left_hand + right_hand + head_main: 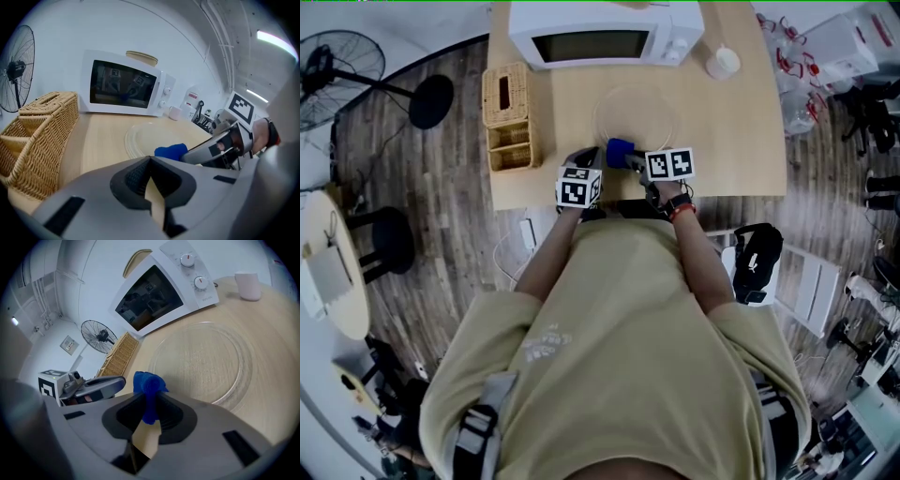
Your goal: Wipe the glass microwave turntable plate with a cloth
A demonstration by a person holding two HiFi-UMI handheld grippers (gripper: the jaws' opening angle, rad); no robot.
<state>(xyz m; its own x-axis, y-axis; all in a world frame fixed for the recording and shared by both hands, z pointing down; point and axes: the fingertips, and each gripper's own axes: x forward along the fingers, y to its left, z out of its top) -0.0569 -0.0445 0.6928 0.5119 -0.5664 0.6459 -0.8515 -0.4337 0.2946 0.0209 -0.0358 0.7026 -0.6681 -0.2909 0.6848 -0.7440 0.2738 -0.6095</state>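
On the light wooden table [741, 141] in front of me the glass turntable plate [636, 117] lies flat, out of the oven, between the white microwave [605, 33] at the far edge and my two grippers at the near edge; my right gripper [149, 411] is clamped on a bunched blue cloth [146, 385], whose top sticks out above the jaws; from the head view the cloth sits at the plate's near rim, towards its left side, though I cannot tell whether it touches the glass; my left gripper [150, 164] hovers just beside the right one, on its left, with its jaws drawn together and nothing between them but a thin sliver of table showing through; it points towards the plate without reaching it. A wicker basket [508, 117] stands at the table's left edge, well apart from the plate; a small white cup [723, 62] stands by the microwave's right front corner; a standing fan [99, 336] shows against the wall beyond the basket; the microwave's door is closed.
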